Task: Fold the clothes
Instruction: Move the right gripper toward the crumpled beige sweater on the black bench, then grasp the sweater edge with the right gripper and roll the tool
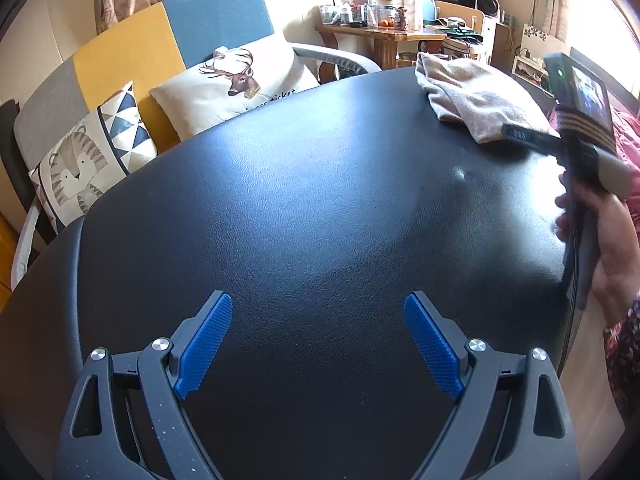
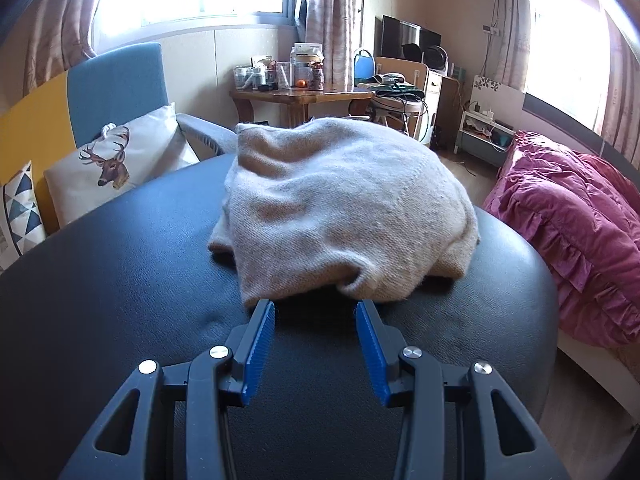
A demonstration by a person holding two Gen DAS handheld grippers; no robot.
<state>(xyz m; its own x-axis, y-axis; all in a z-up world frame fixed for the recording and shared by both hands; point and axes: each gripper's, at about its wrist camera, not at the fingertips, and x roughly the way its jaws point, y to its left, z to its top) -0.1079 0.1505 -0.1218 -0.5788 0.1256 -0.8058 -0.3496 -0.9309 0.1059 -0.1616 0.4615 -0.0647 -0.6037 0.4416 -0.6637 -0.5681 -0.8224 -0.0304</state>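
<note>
- Left wrist view: the left gripper (image 1: 318,316) hangs over the bare black desk (image 1: 300,208), its blue pads spread wide with nothing between them.
- At the far right of that view a folded beige sweater (image 1: 476,96) lies near the desk's far edge, and the right gripper (image 1: 516,134) reaches toward its near side, held by a hand (image 1: 600,240) in a patterned sleeve.
- Right wrist view: the sweater (image 2: 344,212) sits as a rounded bundle on the desk (image 2: 120,260), toward its far side (a fold of cloth pokes out at the lower left of the bundle).
- The right gripper (image 2: 316,308) is low over the desk with its pads parted; the tips stand just at the sweater's near hem, with only dark desk surface between them. Whether the tips touch the cloth I cannot tell.
- Behind the desk: a sofa (image 2: 112,80) in blue and yellow with a deer cushion (image 2: 116,164), a cluttered wooden side table (image 2: 300,98), and a pink quilt (image 2: 568,216) on the right.
</note>
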